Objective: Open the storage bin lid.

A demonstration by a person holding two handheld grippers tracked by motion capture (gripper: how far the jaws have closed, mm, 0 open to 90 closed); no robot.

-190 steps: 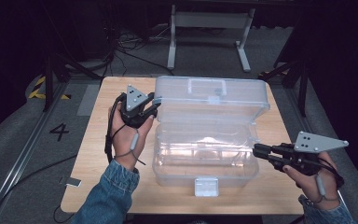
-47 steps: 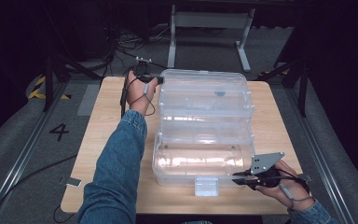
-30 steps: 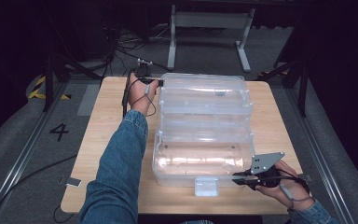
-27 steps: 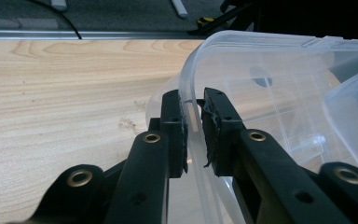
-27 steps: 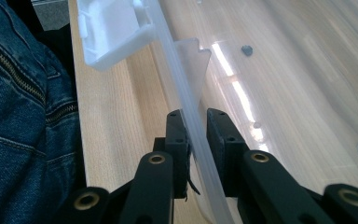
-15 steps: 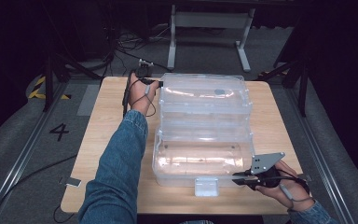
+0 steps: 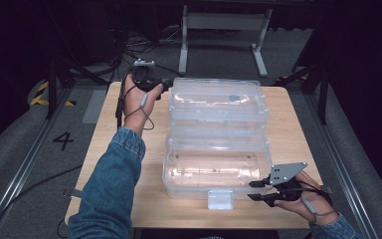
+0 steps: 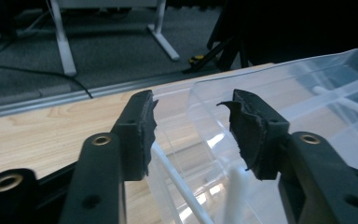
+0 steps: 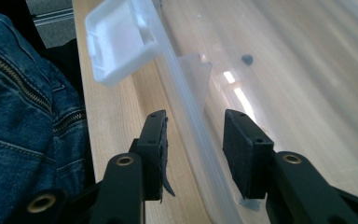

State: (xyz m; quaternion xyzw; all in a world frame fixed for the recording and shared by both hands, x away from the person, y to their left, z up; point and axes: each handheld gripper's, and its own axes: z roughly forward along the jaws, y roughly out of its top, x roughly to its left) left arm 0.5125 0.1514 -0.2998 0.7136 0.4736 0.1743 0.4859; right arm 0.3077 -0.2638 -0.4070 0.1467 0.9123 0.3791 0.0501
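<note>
Clear plastic box (image 7: 218,149) sat at mid-table (image 7: 298,134), opened out, its lid (image 7: 218,99) lying toward the far edge and its tub (image 7: 216,169) toward the near edge. A white latch (image 7: 220,199) hung from the tub's near wall, over the table's near edge.

Left gripper (image 7: 165,85) was at the lid's far left corner, held in the left hand (image 7: 139,99), denim sleeve (image 7: 112,179) stretched across the left side of the table. In the left gripper view its jaws stood parted, having just been opening. The lid's clear edge (image 8: 205,112) stood between the pads (image 8: 142,128); the left pad lay close against the plastic but I could not tell whether it touched. The right pad stood clear of the edge. No grip showed.

Right gripper (image 7: 252,190) lay at the tub's near right corner, in the right hand (image 7: 308,201), with its grey plate (image 7: 286,173) on top. In the right gripper view its jaws were also spread, having just been opening. The tub's rim (image 9: 191,126) ran up between the pads (image 9: 240,144), with a gap showing on both sides, so the rim was released. The latch showed farther along that rim, beside the person's denim jacket (image 9: 23,126).

Floor beyond the table held a metal stand (image 7: 224,30), loose cables and a painted numeral (image 7: 63,140).
</note>
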